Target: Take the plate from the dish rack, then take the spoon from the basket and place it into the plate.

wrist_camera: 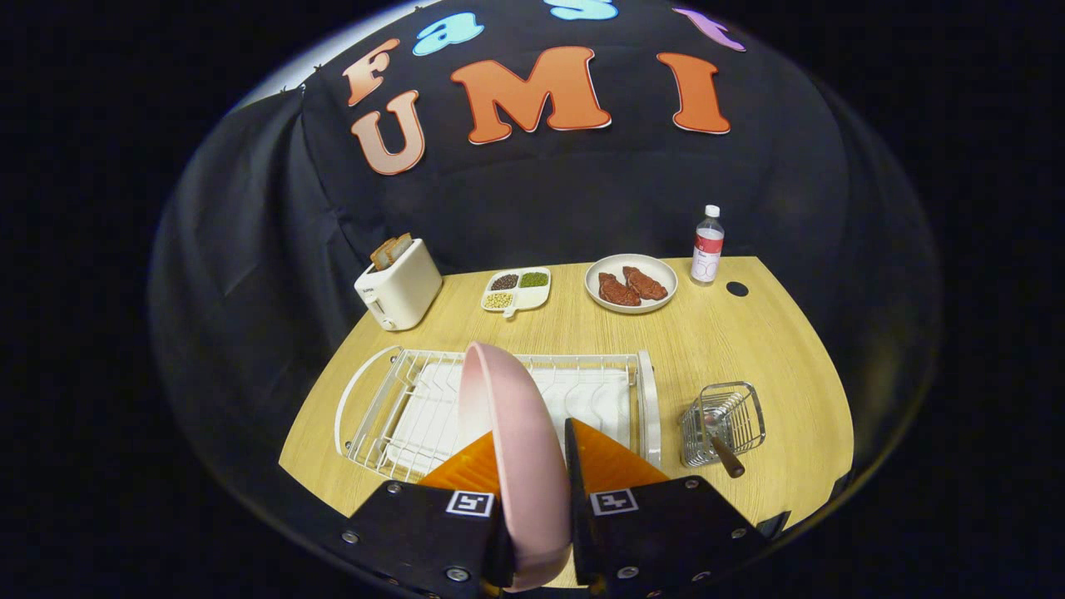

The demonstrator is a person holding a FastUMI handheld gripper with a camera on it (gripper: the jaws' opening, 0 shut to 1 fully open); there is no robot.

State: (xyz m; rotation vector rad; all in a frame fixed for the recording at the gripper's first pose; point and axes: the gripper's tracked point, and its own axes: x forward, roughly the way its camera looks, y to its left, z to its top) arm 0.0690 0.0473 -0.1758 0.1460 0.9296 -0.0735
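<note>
A pink plate (520, 449) stands on edge between my two fingers, and my gripper (532, 457) is shut on it, holding it above the white wire dish rack (391, 399). The rack lies on the wooden table just beyond the fingers. To the right of the rack stands a small wire basket (725, 420). A spoon (722, 445) leans inside it, its brown handle sticking out toward me.
At the back of the table (749, 349) are a white toaster (399, 287) with bread slices, a divided dish of beans (516, 289), a plate with two pieces of meat (631, 283) and a water bottle (707, 247). Black cloth walls the booth.
</note>
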